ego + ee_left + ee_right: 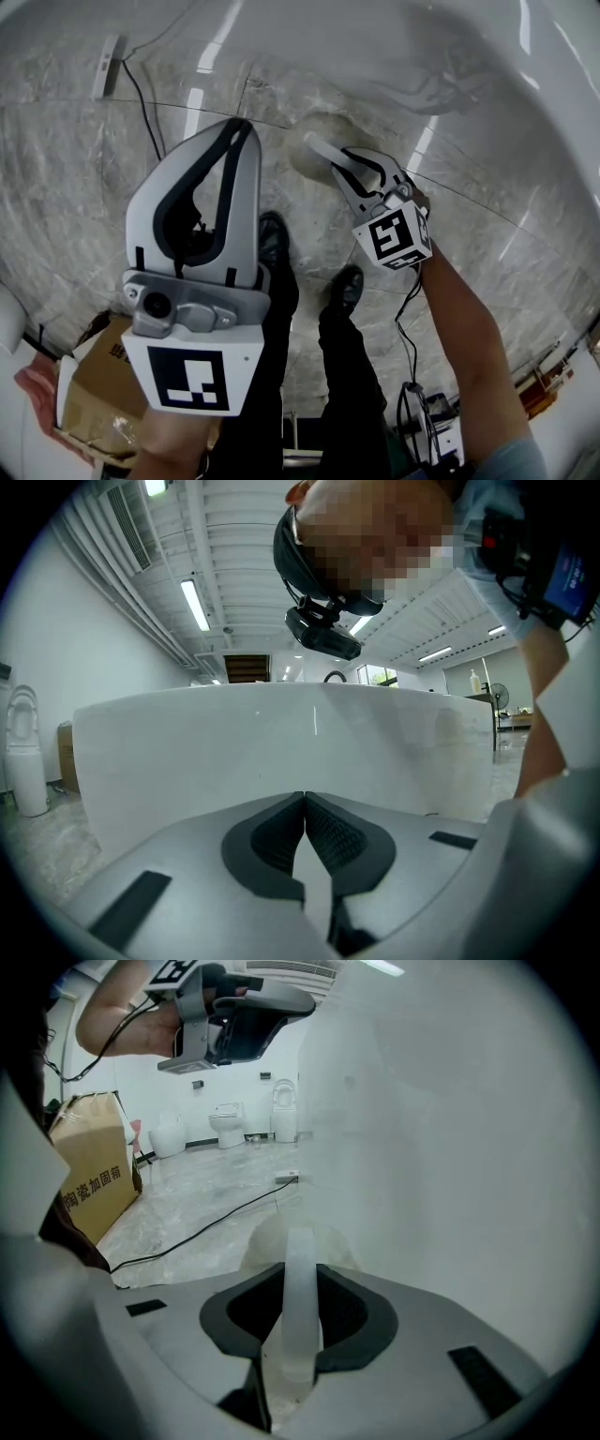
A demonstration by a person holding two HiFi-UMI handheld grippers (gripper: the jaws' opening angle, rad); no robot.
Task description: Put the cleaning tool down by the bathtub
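Cleaning tool [301, 1241] handle clamped in right claw [300, 1283]; left claw [305, 799] closed, empty.

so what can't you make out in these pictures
Head of the cleaning tool: head view, pale on the pale floor, so contact is unclear; in the right gripper view the handle and right gripper cover most of it.
The bathtub: head view, cut off by the top and right edges.
The cardboard box: head view, partly behind the left gripper; print too small to read.
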